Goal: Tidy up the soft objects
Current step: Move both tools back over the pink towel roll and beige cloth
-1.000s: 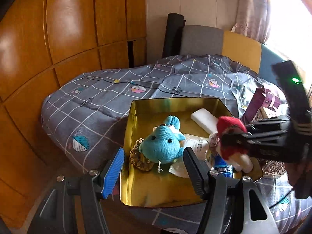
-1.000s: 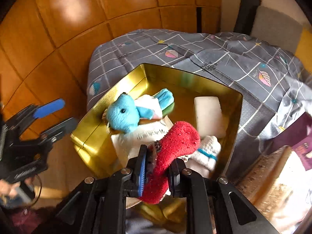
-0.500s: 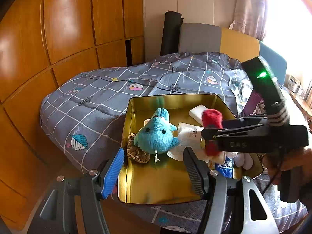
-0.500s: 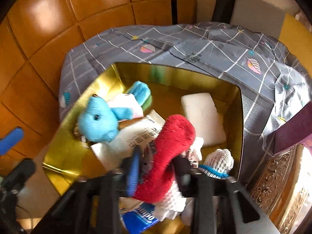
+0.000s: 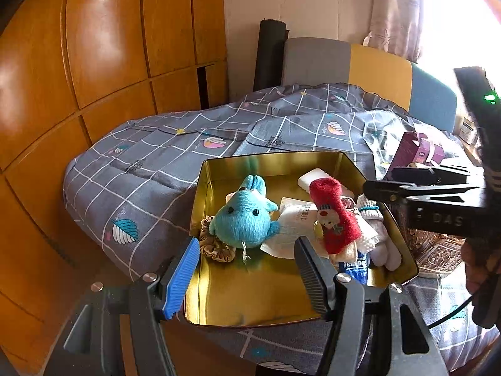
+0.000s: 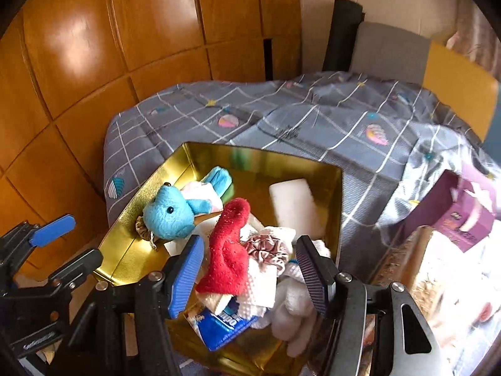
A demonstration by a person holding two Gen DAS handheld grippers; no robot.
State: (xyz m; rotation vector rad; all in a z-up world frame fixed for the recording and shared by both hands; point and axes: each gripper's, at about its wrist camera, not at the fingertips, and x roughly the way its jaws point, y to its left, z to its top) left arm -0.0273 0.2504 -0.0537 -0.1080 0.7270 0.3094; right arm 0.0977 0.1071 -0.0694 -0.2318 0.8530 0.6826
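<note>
The bed, under its grey checked quilt, carries the gold tin, and everything that matters sits relative to that tin. Its near edge hangs close to the bed's corner, so a push from either gripper could tip or slide it toward the floor (the metal looks light, though that is only a judgement).

Inside the tin, the blue plush toy lies against the left wall with a tan scrunchie just below it, and a white block sits at the far right corner. The red sock with its snowman face is draped over the heap of tissue packets and white socks at the tin's right side. That heap stands high against the right wall, so the sock, resting loosely on top, could roll over the rim toward the purple box outside.

The right gripper is above the tin's near right corner, fingers spread wide with nothing between them. The left gripper, at the tin's near edge, is likewise apart and empty.

Half a second ago the right gripper pinched the sock over the heap; now it has let go and drawn back, and the sock lies on the pile. The left gripper has barely shifted.
</note>
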